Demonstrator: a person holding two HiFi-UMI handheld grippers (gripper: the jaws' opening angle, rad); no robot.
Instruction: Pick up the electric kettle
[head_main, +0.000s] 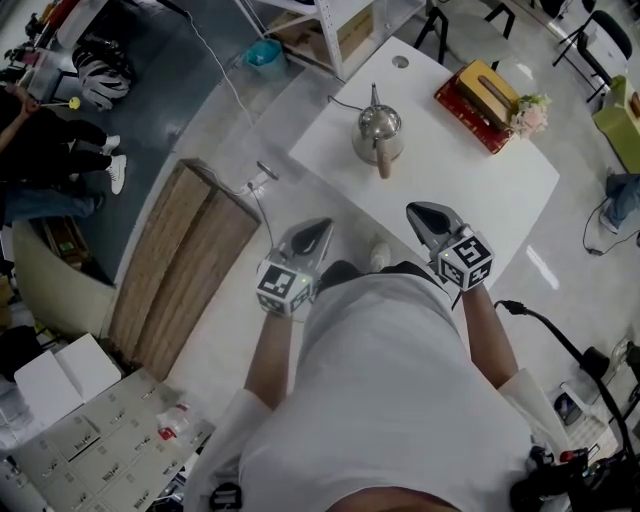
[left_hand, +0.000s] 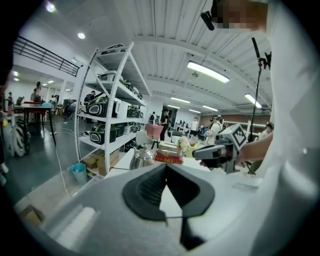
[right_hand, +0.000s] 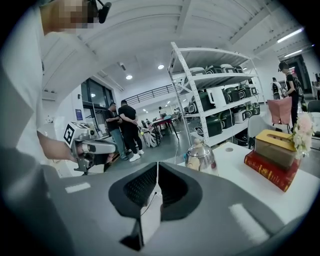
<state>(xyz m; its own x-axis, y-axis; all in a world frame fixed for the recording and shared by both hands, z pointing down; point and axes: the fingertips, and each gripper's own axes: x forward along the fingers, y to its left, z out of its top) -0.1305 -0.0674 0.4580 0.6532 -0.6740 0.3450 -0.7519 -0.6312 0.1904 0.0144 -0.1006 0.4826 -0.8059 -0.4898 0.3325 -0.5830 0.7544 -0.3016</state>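
We are holding both grippers side by side in the middle of the head view, by the near edge of the white rectangular table (head_main: 480, 200). Our left gripper (head_main: 318, 232) is pressing its jaws together on nothing. Our right gripper (head_main: 424, 213) is doing likewise, its jaws all but touching and empty. The shiny round steel electric kettle (head_main: 378, 130) with its tan handle is standing upright on the table in the upper middle of the frame, well apart from both grippers. A red book (head_main: 468, 112) is lying to its right.
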